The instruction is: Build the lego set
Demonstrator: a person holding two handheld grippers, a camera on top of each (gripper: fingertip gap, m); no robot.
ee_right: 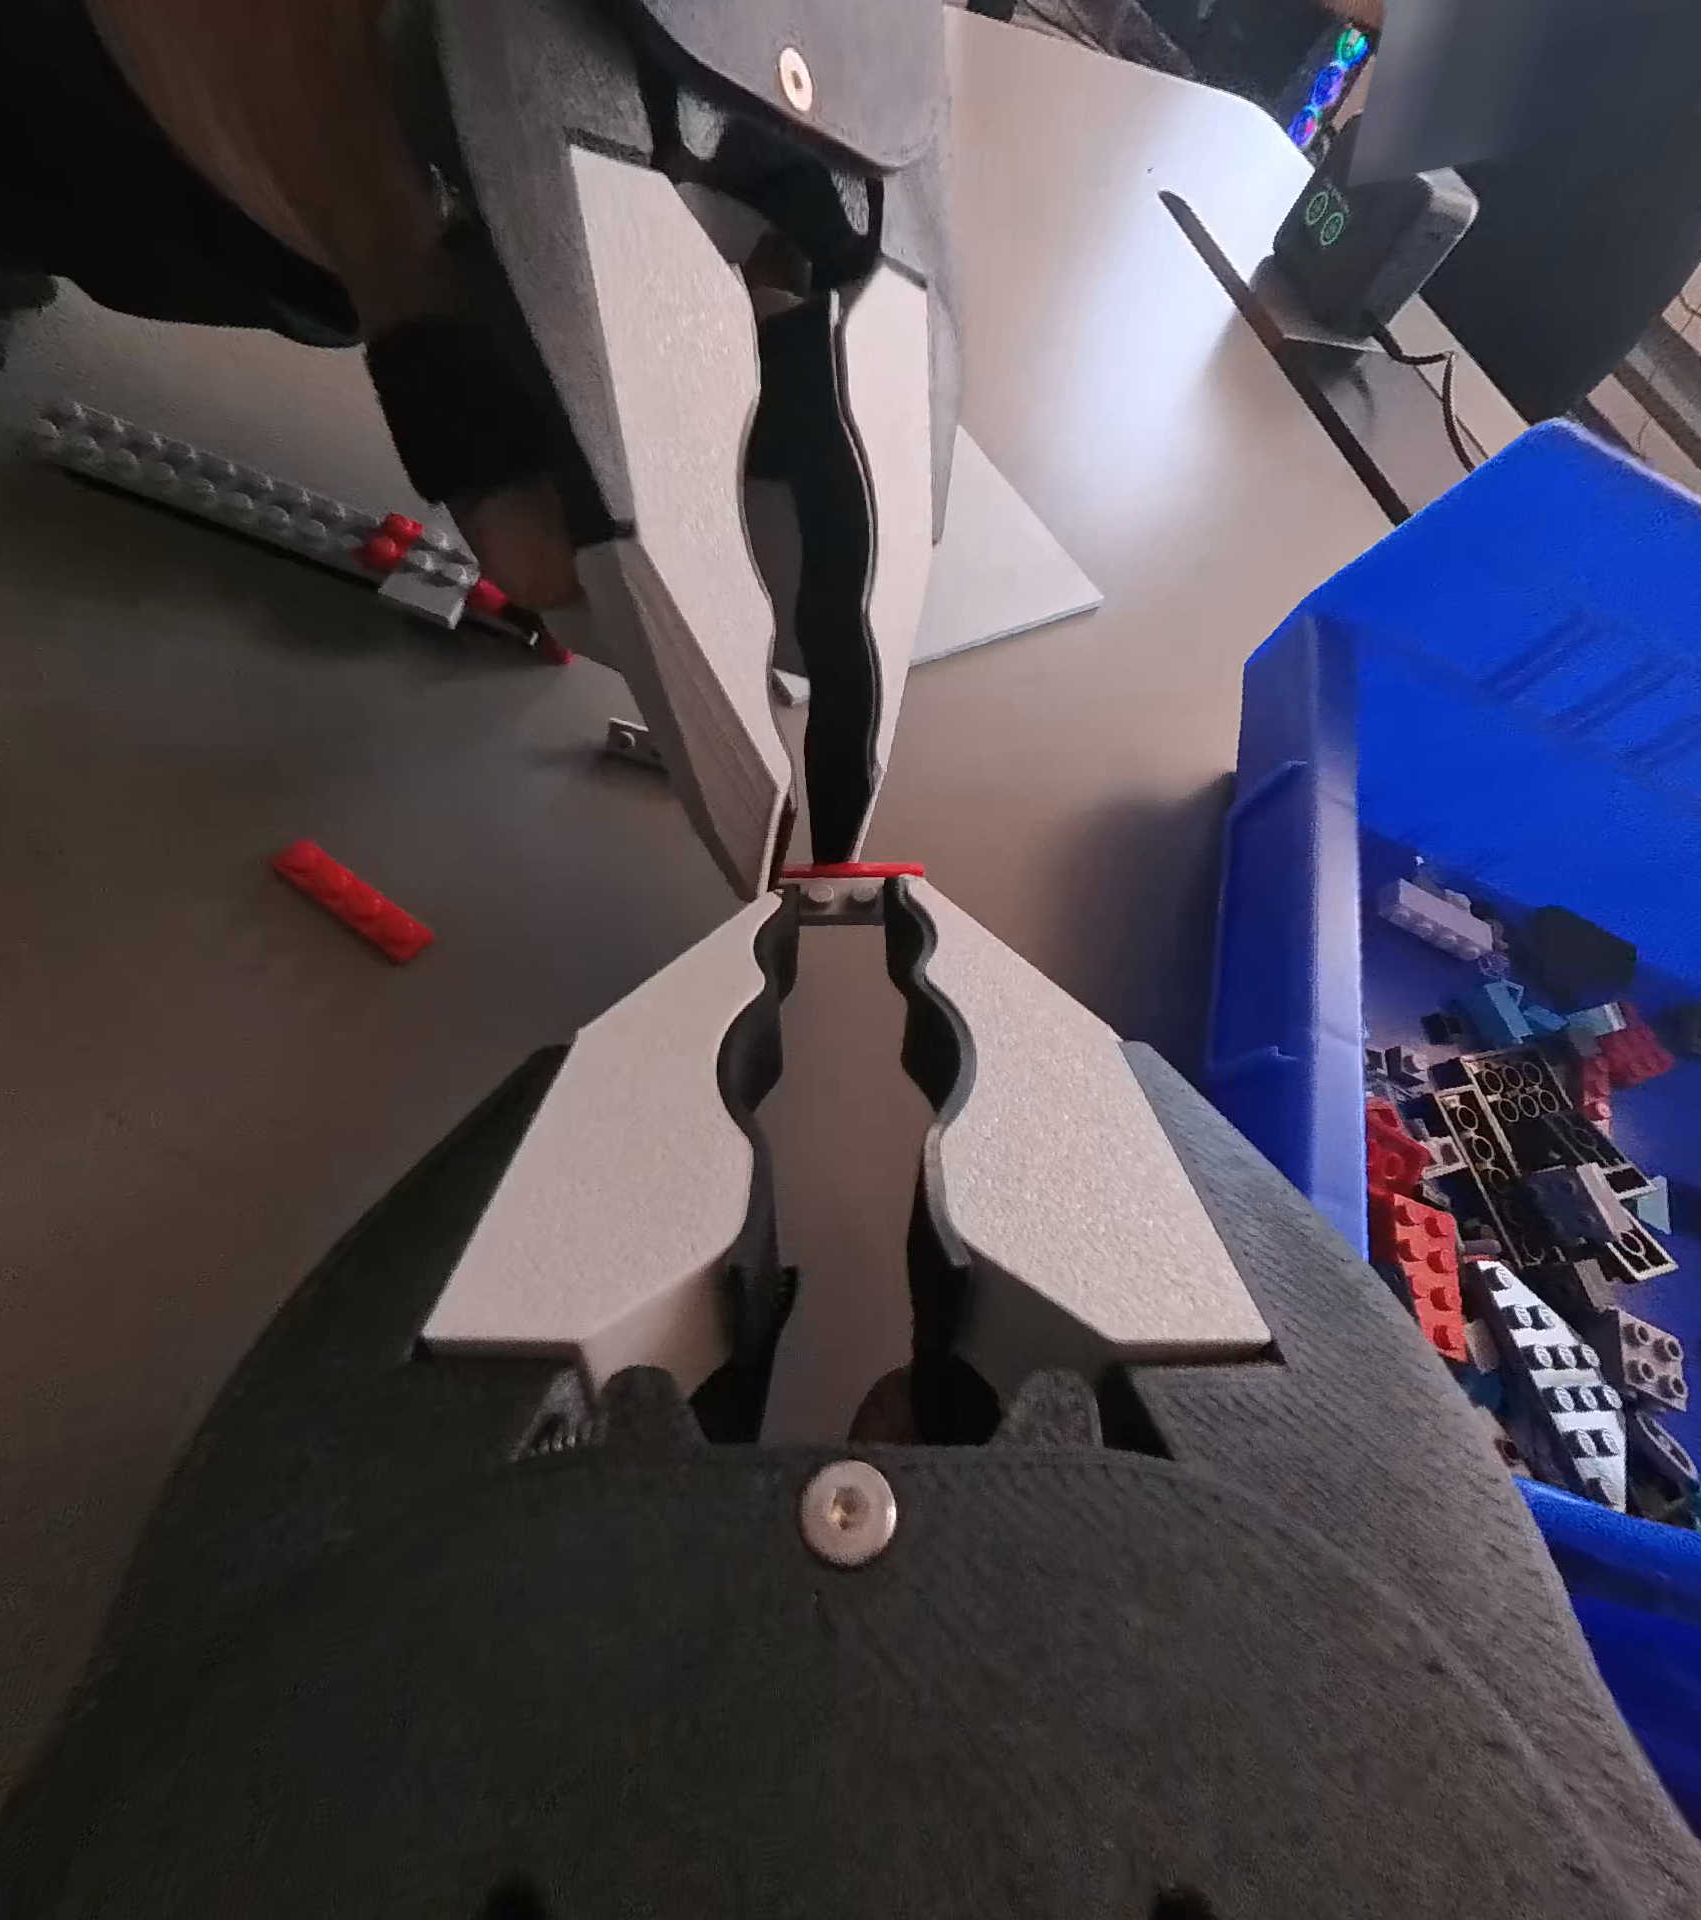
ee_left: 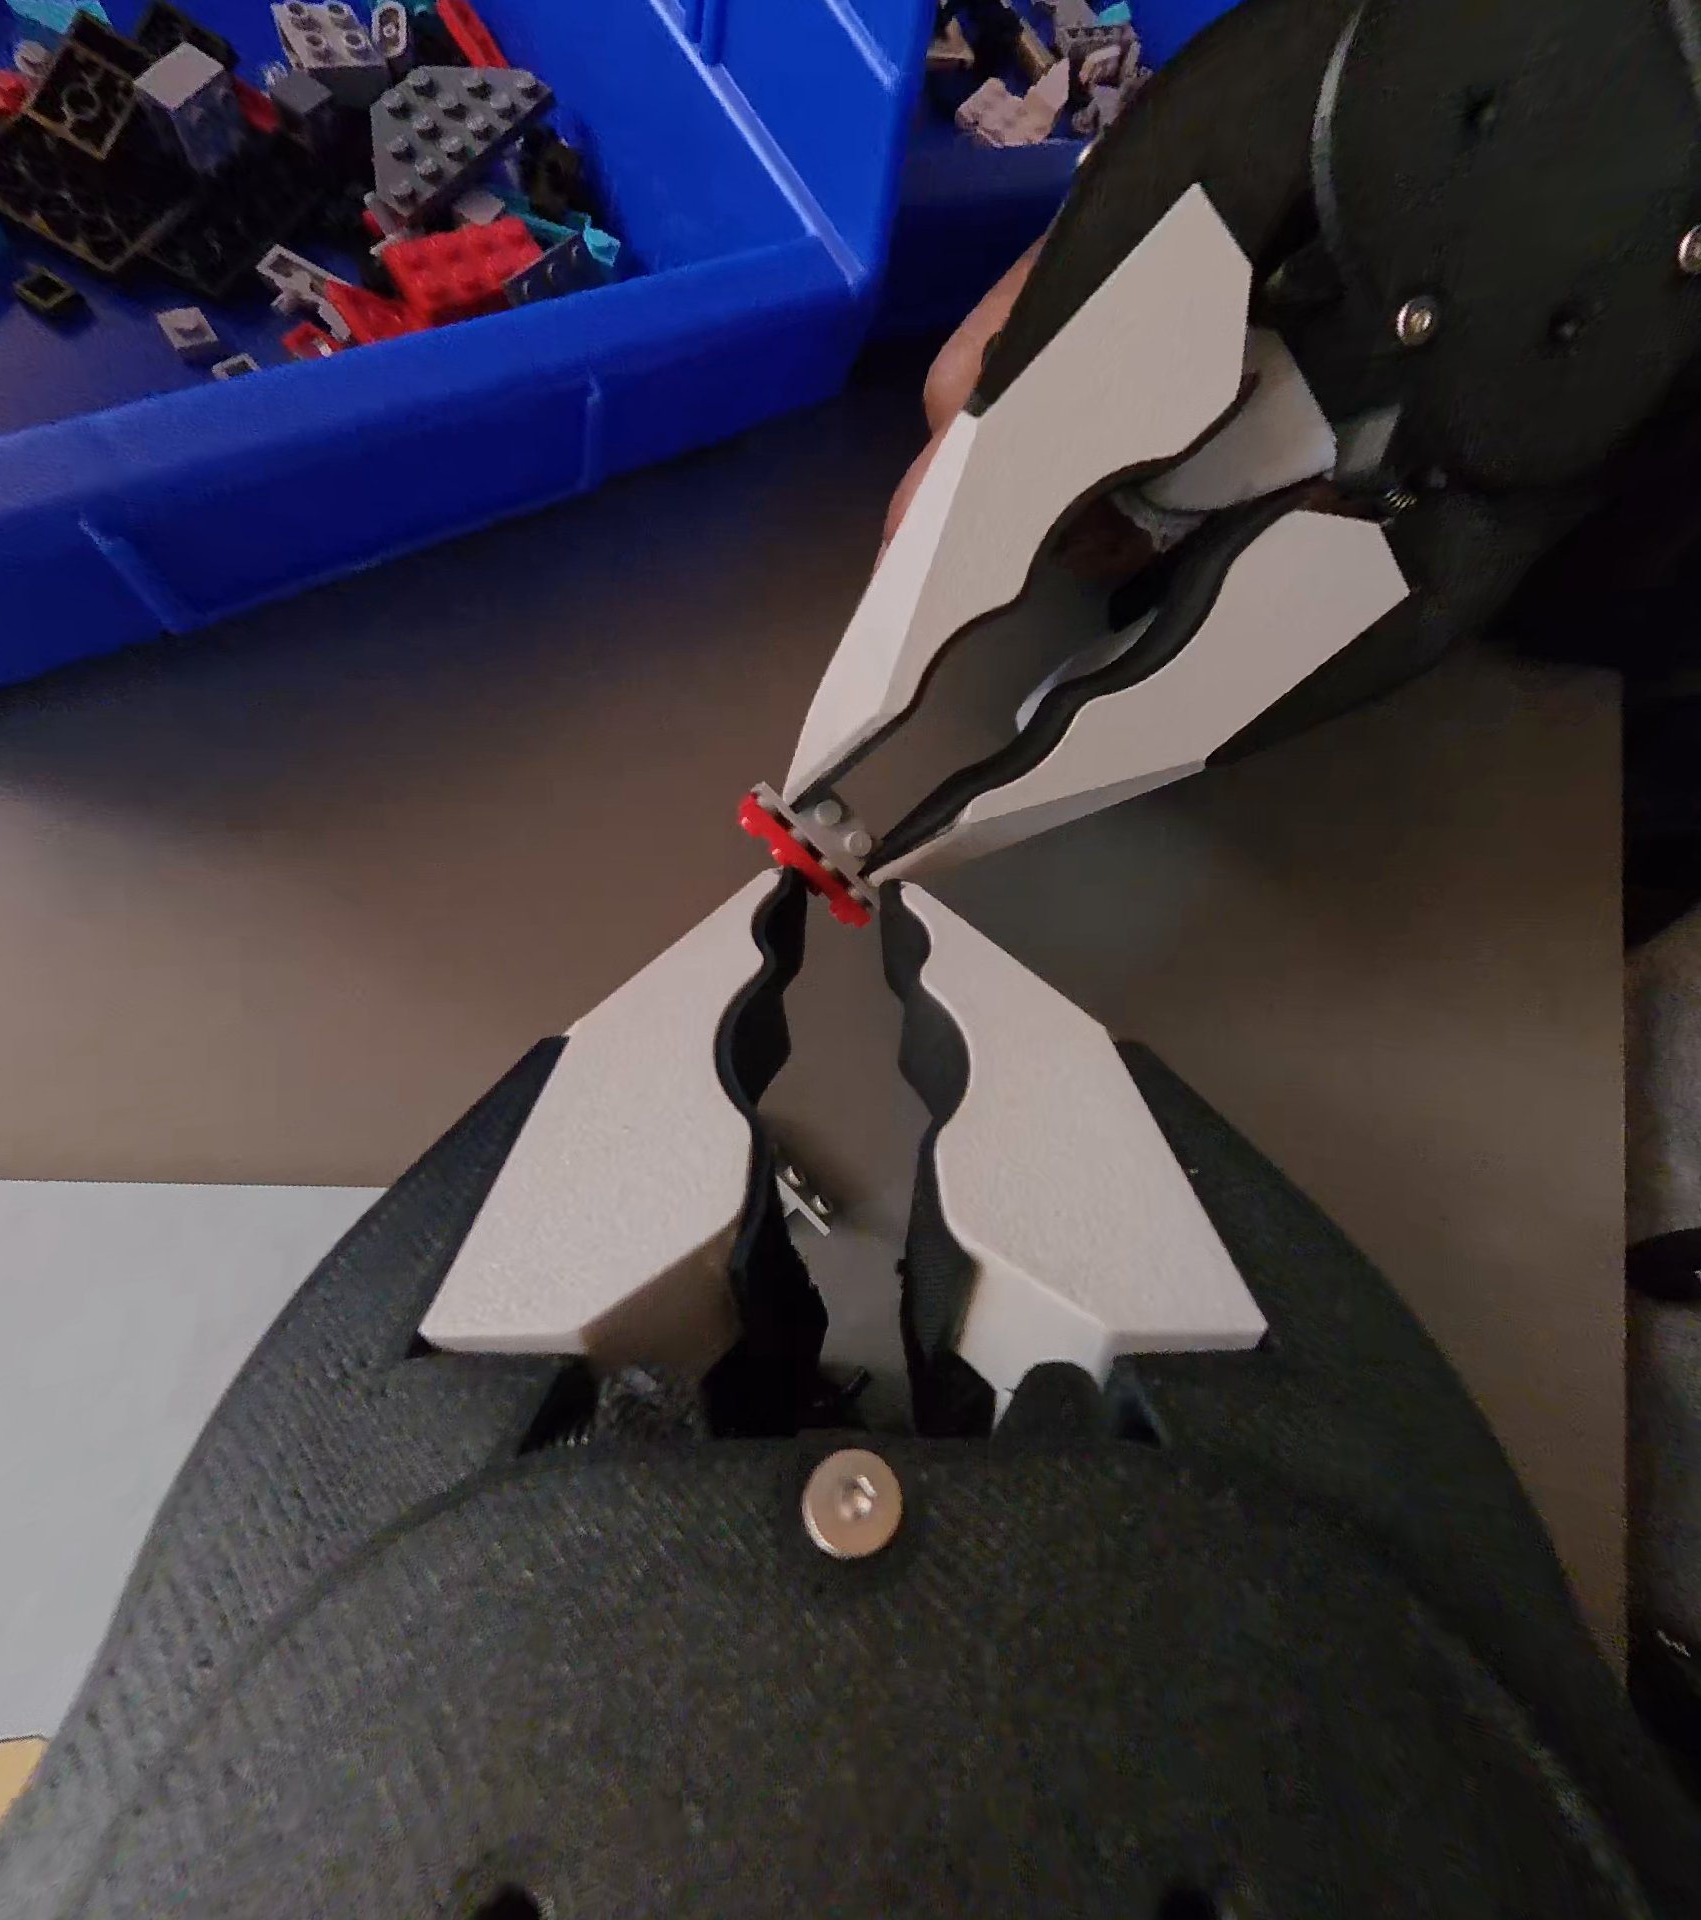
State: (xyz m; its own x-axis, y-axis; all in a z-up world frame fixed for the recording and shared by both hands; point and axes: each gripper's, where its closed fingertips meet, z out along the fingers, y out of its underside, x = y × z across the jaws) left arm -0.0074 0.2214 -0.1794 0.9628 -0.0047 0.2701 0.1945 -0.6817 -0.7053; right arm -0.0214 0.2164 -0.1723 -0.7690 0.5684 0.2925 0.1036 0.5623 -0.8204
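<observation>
Mid-air above the bench, we are pressing a red plate (ee_left: 804,858) onto a grey plate (ee_right: 838,900). Our left gripper (ee_left: 833,885) pinches the red one and our right gripper (ee_right: 838,902) clamps the grey. Next: square them and squeeze. The blue bin (ee_right: 1282,935) crowds one side; a loose red strip (ee_right: 352,900) lies on open bench.

Setting: office/lab workspace. Evidence: plain grey bench (ee_right: 150,1039), blue parts bins (ee_right: 1552,675) w/ sorted bricks, small electronic device w/ lit display (ee_right: 1371,244) + cable, tangled wiring behind.
</observation>
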